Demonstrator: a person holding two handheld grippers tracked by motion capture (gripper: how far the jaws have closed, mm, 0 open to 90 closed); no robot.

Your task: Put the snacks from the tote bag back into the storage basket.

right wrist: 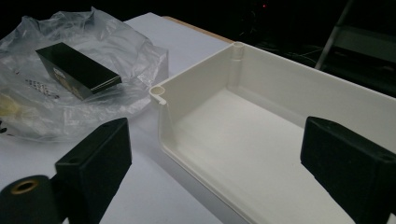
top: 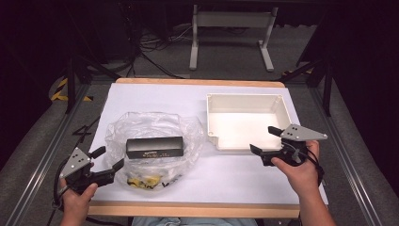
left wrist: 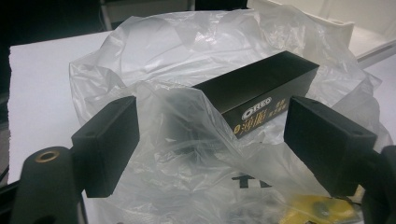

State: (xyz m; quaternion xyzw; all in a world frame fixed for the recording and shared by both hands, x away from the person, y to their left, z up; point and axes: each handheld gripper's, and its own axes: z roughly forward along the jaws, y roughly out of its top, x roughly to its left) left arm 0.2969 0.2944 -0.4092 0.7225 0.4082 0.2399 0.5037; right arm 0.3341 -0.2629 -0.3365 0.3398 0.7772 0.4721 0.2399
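From the high view, the counter (top: 155, 96) has a white cover. A crinkly clear plastic bag (top: 153, 148) lies at about 7 o'clock from the middle. A long black box (top: 154, 147) rests on the bag, lying flat. A white tray (top: 247, 120) sits at about 3 o'clock from the bag, just beside it.

The left gripper view shows things the high view is too far away to show. You can read "OREO" on the side of the black box (left wrist: 261, 88), and the bag's (left wrist: 187, 140) plastic bunches up over the box's near end. Something yellow (left wrist: 317, 210) sits low in the bag. The right gripper view looks into the tray (right wrist: 280, 140), with the bag (right wrist: 70, 93) and box (right wrist: 77, 70) off at 10 o'clock.

The left claw (top: 107, 159) is spread wide and holds nothing. It sits at the bag's 8 o'clock edge, with the bag between its jaws, though I cannot tell if they touch the plastic. The right claw (top: 267, 140) is spread wide too and holds nothing. It is at the tray's 5 o'clock corner, one jaw over the tray's rim.
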